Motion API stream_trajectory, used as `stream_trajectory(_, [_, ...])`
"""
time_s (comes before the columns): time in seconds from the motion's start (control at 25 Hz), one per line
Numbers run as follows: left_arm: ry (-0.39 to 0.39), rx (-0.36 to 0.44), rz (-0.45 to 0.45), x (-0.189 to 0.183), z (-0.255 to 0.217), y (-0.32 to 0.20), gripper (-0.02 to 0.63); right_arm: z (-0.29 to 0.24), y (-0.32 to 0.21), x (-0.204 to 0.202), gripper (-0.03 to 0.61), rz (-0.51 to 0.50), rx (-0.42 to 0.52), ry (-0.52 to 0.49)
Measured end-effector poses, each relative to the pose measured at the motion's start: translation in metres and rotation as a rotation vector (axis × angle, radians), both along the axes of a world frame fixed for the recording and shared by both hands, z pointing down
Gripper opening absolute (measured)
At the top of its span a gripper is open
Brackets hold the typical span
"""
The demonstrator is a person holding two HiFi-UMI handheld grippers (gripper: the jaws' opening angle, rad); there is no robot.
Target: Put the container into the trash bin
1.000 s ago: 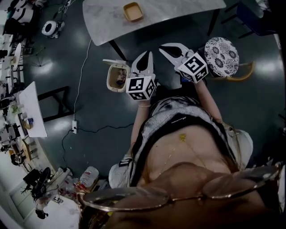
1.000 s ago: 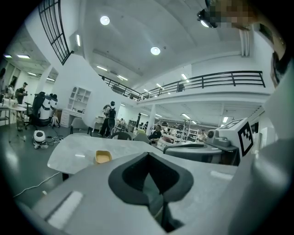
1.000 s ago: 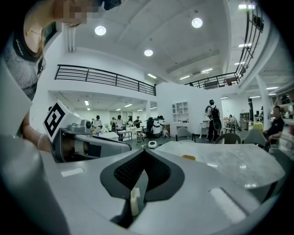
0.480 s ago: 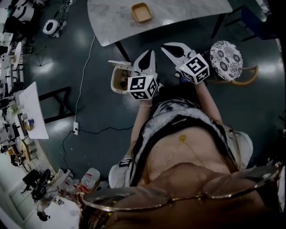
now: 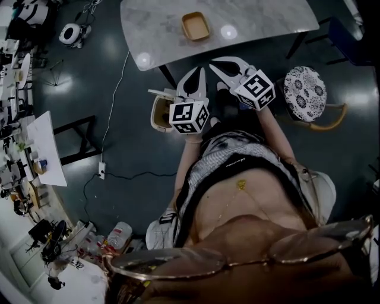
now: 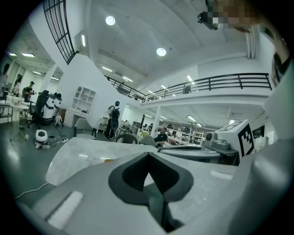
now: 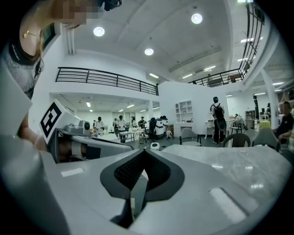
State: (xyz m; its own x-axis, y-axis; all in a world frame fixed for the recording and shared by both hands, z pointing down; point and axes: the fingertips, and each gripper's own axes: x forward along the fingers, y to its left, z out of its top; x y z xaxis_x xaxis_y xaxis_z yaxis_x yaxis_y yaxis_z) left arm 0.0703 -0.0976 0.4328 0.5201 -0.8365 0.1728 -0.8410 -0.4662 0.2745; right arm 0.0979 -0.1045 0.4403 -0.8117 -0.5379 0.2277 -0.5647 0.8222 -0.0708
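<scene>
Both sets of jaws are clenched on nothing: the left gripper and right gripper each show their tips pressed together with only the table beyond them. The container, a shallow tan tray, sits alone on the table, back from its near edge and apart from both grippers. The grippers hover side by side just off the table's near edge. The trash bin stands on the floor by the table's near left corner, lid raised, partly hidden under the left gripper.

The job looks to be at its start, in the reach toward the container. One gripper will need to release its jaws, move over the table and close on the container's rim before carrying it back to the trash bin.
</scene>
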Motion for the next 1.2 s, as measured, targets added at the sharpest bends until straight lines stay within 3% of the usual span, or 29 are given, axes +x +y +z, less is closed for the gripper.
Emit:
stream_trajectory(0.48, [-0.005,0.009,-0.084,0.0,-0.005,-0.13,0.002,-0.002,-0.129,-0.003,0.026,-0.101,0.023,0.042])
stream_trajectory(0.88, [-0.024,-0.012,-0.149,-0.007,0.005,-0.169,0.002,0.011,-0.167,-0.006,0.026,-0.183,0.035,0.115])
stream_trajectory(1.2, [-0.027,-0.032,-0.116,-0.023,0.01,-0.184,0.002,0.017,-0.183,-0.016,0.026,-0.144,0.025,0.136])
